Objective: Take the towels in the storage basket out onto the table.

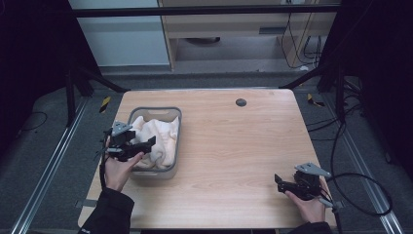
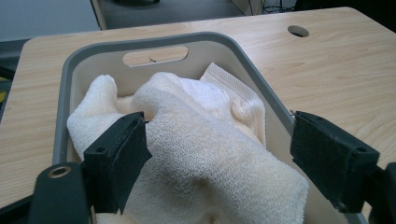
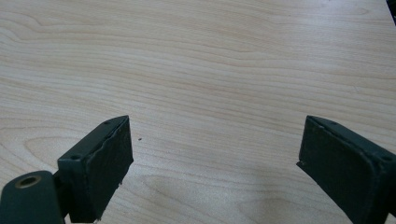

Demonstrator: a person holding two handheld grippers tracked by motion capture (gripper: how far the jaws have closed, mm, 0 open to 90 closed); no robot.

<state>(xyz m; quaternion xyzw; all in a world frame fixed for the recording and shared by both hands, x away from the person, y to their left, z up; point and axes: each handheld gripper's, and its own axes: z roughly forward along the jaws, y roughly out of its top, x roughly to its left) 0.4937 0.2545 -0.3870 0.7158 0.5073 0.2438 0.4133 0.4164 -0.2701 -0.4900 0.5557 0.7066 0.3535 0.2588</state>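
Observation:
A grey basket [image 1: 174,115] [image 2: 261,84] stands on the left half of the wooden table, holding crumpled cream towels [image 1: 160,136] [image 2: 205,144]. My left gripper [image 1: 139,145] [image 2: 219,154] hovers over the basket's near end, open, its jaws straddling a hump of towel without closing on it. My right gripper [image 1: 278,182] [image 3: 215,163] rests low near the table's front right corner, open, with bare wood between its jaws.
A dark round cable hole [image 1: 240,102] [image 2: 298,31] sits near the table's far edge. Cables [image 1: 360,185] trail off the right side over the floor. Black frame posts stand at both far corners.

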